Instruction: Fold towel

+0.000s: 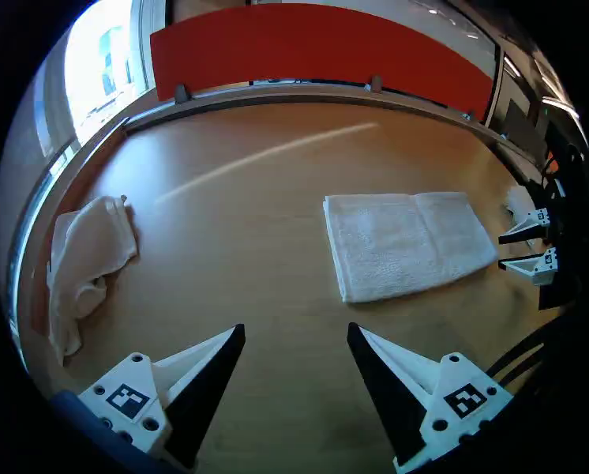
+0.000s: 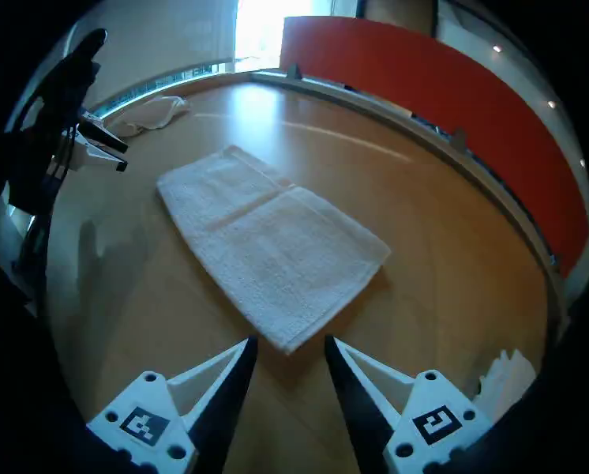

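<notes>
Wooden worktop [image 1: 239, 237] with a red screen [image 1: 318, 47] along the back, and the white towel [image 2: 271, 237] lies flat on it, folded, with a crumpled towel [image 1: 85, 253] off near the edge. The left claw [image 1: 294, 328] gapes wide and empty. The right claw [image 2: 290, 340] is parted too, tips by the white towel's corner, gripping nothing.

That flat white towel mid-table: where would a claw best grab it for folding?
At the near corner of the towel, coming in low from the side of the right claw. The towel lies flat on the table, so only an edge can be pinched, and that corner points between the claw's open fingers.
</notes>
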### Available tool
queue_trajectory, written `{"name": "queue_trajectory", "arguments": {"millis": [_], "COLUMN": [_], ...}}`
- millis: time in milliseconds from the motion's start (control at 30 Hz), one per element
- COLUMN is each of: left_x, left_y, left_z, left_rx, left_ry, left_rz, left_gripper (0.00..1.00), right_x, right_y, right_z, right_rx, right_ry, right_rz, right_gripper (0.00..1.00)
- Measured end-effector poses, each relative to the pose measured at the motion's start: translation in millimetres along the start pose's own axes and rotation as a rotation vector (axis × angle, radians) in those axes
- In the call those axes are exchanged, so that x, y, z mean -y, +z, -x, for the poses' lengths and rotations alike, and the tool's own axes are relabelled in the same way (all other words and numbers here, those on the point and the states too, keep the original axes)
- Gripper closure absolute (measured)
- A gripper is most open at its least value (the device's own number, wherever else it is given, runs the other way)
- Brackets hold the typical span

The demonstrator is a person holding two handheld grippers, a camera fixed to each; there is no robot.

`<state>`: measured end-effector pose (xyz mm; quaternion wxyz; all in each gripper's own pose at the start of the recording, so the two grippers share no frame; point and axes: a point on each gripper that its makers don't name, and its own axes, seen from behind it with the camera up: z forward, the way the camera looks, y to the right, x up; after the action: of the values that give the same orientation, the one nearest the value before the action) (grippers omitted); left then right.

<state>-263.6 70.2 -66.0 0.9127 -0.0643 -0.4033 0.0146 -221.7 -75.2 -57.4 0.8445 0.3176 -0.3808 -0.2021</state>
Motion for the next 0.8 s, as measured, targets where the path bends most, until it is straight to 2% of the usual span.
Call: {"name": "queue_trajectory", "arguments": {"millis": [267,600,800], "left_x": [2.4,5.9,8.2], "left_y": [-7.9,-11.2,-14.3], "left_z": [4,6,8], "left_rx": [-0.004,-0.003,-0.002], "left_ry": [-0.02,-0.028,-0.034], "left_rz": [-0.005,-0.011,-0.015], "left_gripper": [0.04,0.04,0.04], "right_x": [4,6,4], "right_y": [6.0,10.4,8.7], "right_z": [6,7,0], "right_rx": [0.02,0.028,0.019], "right_ry": [0.005,0.017,0.02], "right_rz": [-0.025,-0.036,-0.033], "right_gripper": [0.57,0.92,0.95]}}
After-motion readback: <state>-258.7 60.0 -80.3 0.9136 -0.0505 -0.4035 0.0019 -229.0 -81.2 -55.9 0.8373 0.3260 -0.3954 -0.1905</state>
